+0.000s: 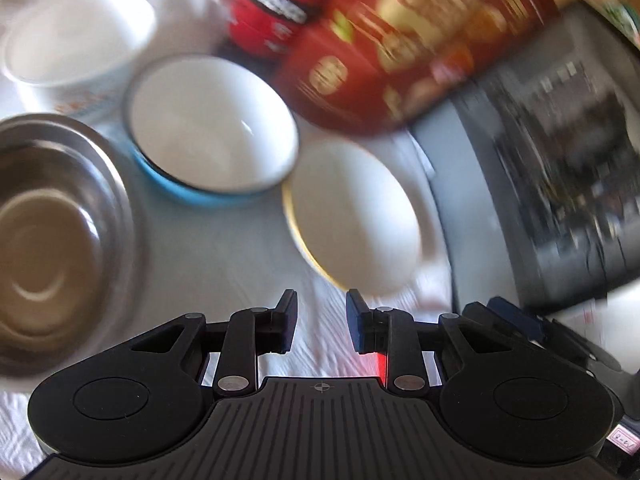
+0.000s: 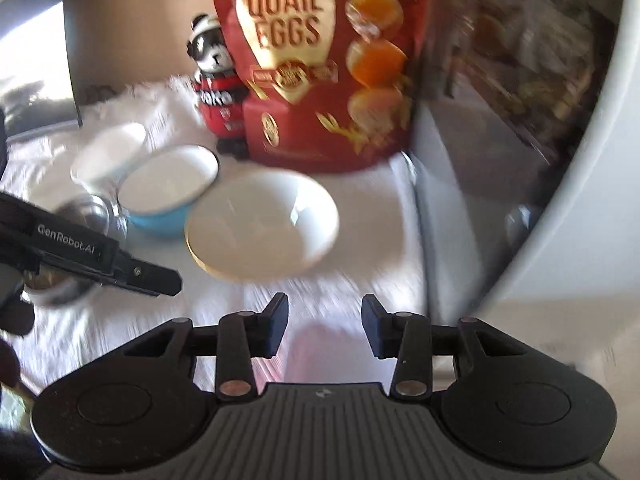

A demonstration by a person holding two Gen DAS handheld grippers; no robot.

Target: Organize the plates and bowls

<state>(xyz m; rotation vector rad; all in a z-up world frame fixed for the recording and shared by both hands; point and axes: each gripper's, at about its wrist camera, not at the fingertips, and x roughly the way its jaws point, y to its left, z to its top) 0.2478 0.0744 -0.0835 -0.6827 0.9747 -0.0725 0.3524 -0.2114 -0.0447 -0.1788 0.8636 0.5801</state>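
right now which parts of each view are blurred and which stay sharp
Left wrist view: red bag and dark appliance smear heavily, while the left gripper stays crisp. Right wrist view: white cloth streaks, the right gripper stays sharp.

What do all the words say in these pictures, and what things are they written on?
"QUAIL EGGS": on the red bag, in big letters.
"ANTIBIOTIC-FREE": seemingly, the small line above that; blurred, so not certain.
"GenRobot.AI": on the side of the left claw, seen from the right wrist.
Bear figurine: white letters on its red shirt, too blurred to read.
Gold badges on the bag: too small to read.
Pink sticker in the left wrist view: unreadable.
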